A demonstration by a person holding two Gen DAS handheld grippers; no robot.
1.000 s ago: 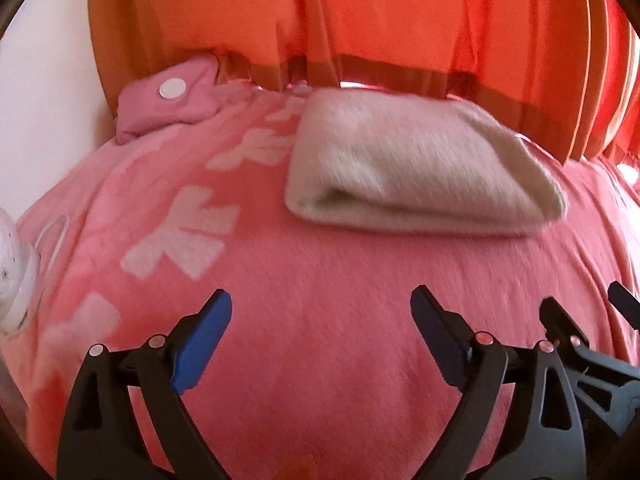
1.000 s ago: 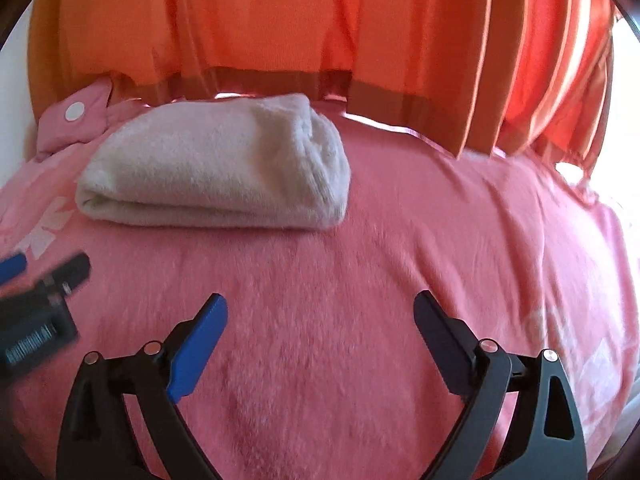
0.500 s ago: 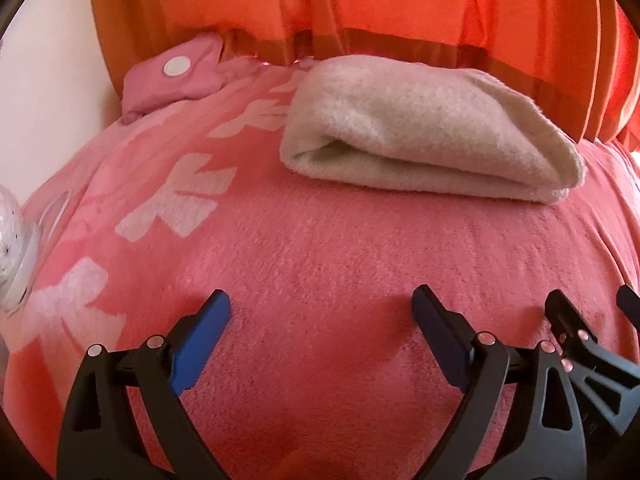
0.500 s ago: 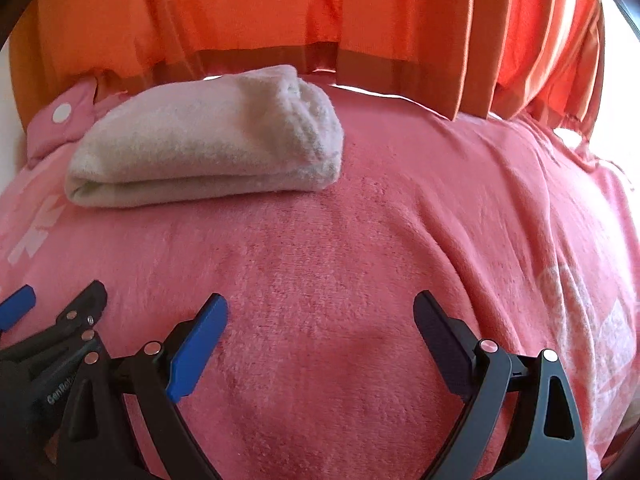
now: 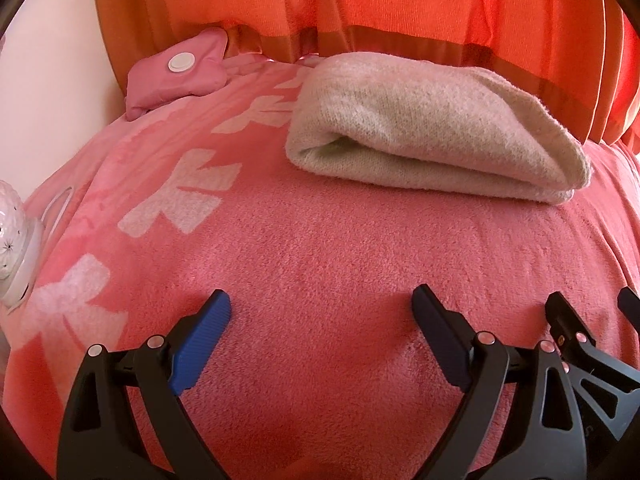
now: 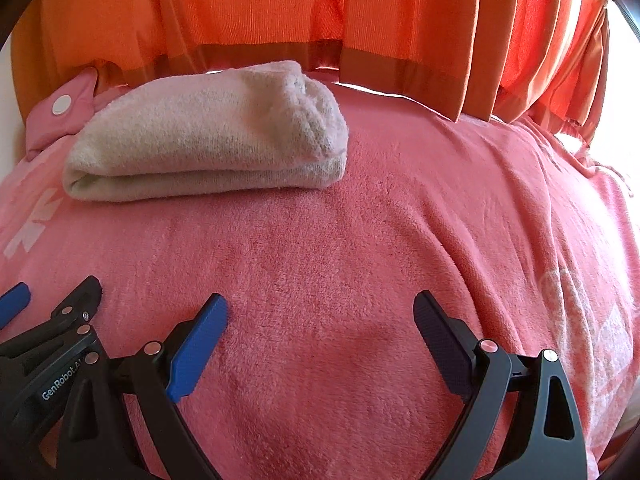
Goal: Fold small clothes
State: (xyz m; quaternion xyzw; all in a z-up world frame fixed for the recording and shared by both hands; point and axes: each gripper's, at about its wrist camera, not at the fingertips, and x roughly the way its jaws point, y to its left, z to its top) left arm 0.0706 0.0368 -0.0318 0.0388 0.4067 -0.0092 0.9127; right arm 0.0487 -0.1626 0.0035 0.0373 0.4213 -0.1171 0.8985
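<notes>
A folded beige knit garment (image 5: 432,128) lies on the pink blanket (image 5: 320,248), far of both grippers; it also shows in the right wrist view (image 6: 208,136). My left gripper (image 5: 320,312) is open and empty, low over the blanket, short of the garment. My right gripper (image 6: 320,316) is open and empty, beside the left one and to its right. The right gripper's fingers (image 5: 568,320) show at the right edge of the left wrist view. The left gripper's fingers (image 6: 76,300) show at the left edge of the right wrist view.
Orange curtains (image 5: 360,4) hang behind the bed. A small pink pouch with a white snap (image 5: 176,72) lies at the far left by the wall. A white patterned object (image 5: 12,248) sits at the left edge. The blanket (image 6: 520,208) falls away to the right.
Both grippers have moved forward toward the folded garment, which now looks larger and nearer. Both stay open and side by side.
</notes>
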